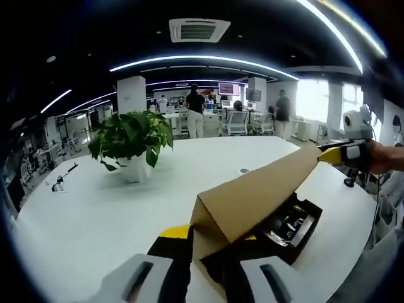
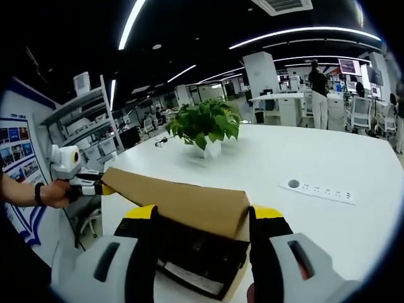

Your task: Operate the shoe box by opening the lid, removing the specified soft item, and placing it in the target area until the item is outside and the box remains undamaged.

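Note:
The shoe box (image 1: 302, 245) is black and lies on the white table (image 1: 95, 221). Its brown cardboard lid (image 1: 252, 196) is tilted up above it. My left gripper (image 1: 211, 243) has a jaw against each side of the lid's near end, shut on it. My right gripper (image 1: 331, 154), held by a hand, is at the lid's far end. In the right gripper view the right gripper (image 2: 203, 214) is shut across the lid (image 2: 183, 199), and the left gripper (image 2: 101, 187) touches its far corner. Dark contents (image 1: 287, 222) lie in the box (image 2: 211, 278); I cannot make out the soft item.
A potted plant (image 1: 129, 139) (image 2: 205, 123) stands on the table beyond the box. A white power strip (image 2: 322, 188) lies to the right, and a small black tool (image 1: 62, 180) sits near the far left edge. Shelves (image 2: 82, 113), chairs and people stand around the table.

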Demonstrator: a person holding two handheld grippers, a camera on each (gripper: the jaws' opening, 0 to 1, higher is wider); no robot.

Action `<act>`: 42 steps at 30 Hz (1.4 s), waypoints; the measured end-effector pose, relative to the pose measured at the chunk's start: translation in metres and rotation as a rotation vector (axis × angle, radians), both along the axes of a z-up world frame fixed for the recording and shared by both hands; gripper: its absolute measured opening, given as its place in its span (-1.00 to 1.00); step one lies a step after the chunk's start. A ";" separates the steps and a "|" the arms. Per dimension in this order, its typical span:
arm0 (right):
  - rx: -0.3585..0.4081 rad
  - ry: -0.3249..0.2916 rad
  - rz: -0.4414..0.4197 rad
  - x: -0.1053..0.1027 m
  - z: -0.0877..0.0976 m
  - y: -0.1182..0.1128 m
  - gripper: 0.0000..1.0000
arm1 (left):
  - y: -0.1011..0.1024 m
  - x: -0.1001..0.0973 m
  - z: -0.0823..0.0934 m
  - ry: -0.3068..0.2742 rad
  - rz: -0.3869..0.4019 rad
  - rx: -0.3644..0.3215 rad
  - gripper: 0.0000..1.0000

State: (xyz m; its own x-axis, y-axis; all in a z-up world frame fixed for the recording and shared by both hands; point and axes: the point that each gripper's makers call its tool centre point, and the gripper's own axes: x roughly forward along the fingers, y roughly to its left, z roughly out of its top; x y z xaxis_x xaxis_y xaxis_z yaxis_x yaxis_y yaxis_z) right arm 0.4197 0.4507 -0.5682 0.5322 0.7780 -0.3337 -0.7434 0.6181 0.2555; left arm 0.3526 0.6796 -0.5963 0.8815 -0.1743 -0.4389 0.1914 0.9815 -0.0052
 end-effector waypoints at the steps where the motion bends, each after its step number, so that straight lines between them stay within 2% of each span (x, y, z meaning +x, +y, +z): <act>1: -0.004 -0.012 0.004 0.001 0.001 0.001 0.09 | 0.000 0.000 0.001 0.000 0.005 0.005 -0.70; 4: -0.020 -0.042 0.017 0.003 0.005 0.003 0.09 | 0.002 0.002 0.003 -0.004 0.017 0.019 -0.73; 15: 0.009 -0.062 0.023 0.011 0.008 0.003 0.06 | 0.006 0.009 0.004 0.024 0.031 -0.001 -0.75; 21: 0.016 -0.073 0.019 0.021 0.009 -0.004 0.12 | 0.008 0.011 0.006 0.026 0.031 -0.005 -0.76; 22: 0.012 -0.075 0.022 0.021 0.008 -0.005 0.09 | 0.009 0.013 0.006 0.027 0.032 -0.006 -0.76; 24: -0.077 -0.112 0.028 0.024 -0.001 -0.013 -0.08 | 0.011 0.017 0.006 0.029 0.035 -0.012 -0.76; 27: -0.089 -0.088 0.035 0.023 -0.012 -0.016 -0.08 | 0.012 0.020 0.006 0.030 0.040 -0.015 -0.77; 29: -0.133 -0.094 0.025 0.028 -0.019 -0.020 -0.18 | 0.013 0.021 0.007 0.029 0.043 -0.012 -0.78; 33: -0.149 -0.089 0.005 0.037 -0.026 -0.019 -0.30 | 0.017 0.027 0.007 0.027 0.046 -0.019 -0.79; 39: -0.175 -0.092 -0.014 0.050 -0.036 -0.016 -0.64 | 0.019 0.032 0.008 0.023 0.051 -0.024 -0.81; 42: -0.187 -0.104 -0.020 0.056 -0.038 -0.013 -0.74 | 0.021 0.035 0.008 0.018 0.054 -0.029 -0.82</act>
